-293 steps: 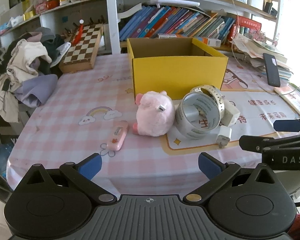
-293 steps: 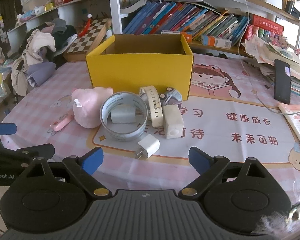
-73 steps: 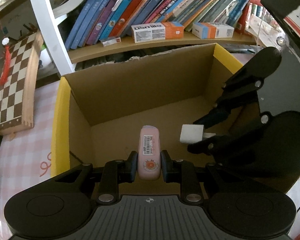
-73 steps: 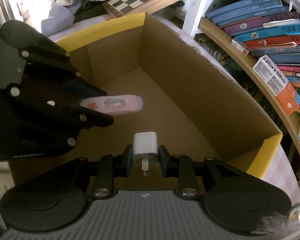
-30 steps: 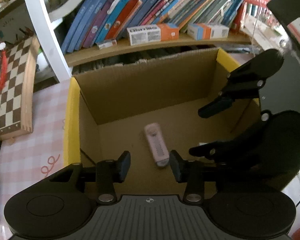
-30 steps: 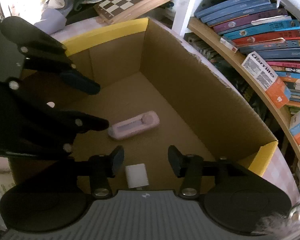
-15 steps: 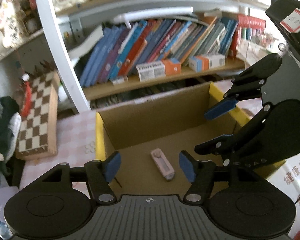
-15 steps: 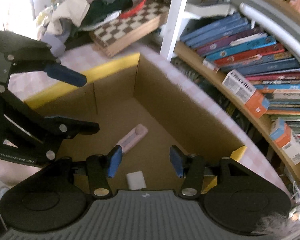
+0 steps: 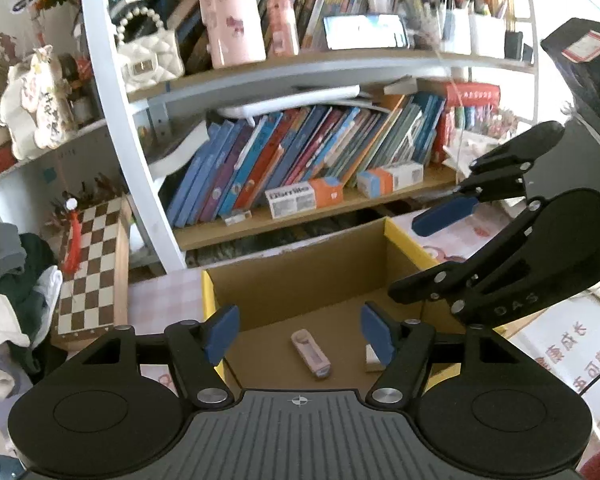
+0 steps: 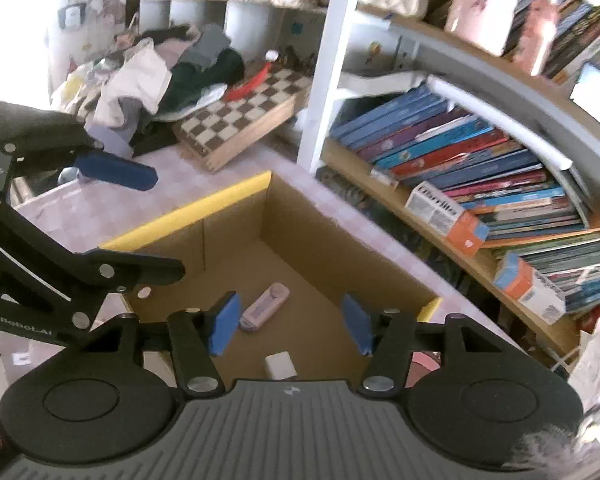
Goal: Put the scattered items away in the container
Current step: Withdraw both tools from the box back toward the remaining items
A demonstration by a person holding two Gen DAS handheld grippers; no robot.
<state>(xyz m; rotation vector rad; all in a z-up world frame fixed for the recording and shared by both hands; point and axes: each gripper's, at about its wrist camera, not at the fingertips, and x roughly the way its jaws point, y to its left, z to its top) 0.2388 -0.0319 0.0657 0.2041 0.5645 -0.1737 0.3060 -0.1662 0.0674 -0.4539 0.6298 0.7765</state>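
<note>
The yellow cardboard box (image 9: 404, 242) stands open below both grippers; it also shows in the right wrist view (image 10: 188, 216). On its floor lie the pink device (image 9: 310, 353), also in the right wrist view (image 10: 265, 306), and the white charger plug (image 10: 280, 365), partly hidden behind a finger in the left wrist view (image 9: 372, 358). My left gripper (image 9: 300, 334) is open and empty, raised above the box. My right gripper (image 10: 290, 324) is open and empty above the box too. Each gripper appears in the other's view.
A bookshelf with many books (image 9: 300, 160) rises right behind the box. A chessboard (image 9: 90, 268) and a pile of clothes (image 10: 148, 76) lie to the left. The pink checked tablecloth (image 10: 100, 216) surrounds the box.
Both grippers have lifted up and away from the box with jaws open wide. The pink device and the charger stay on the box floor.
</note>
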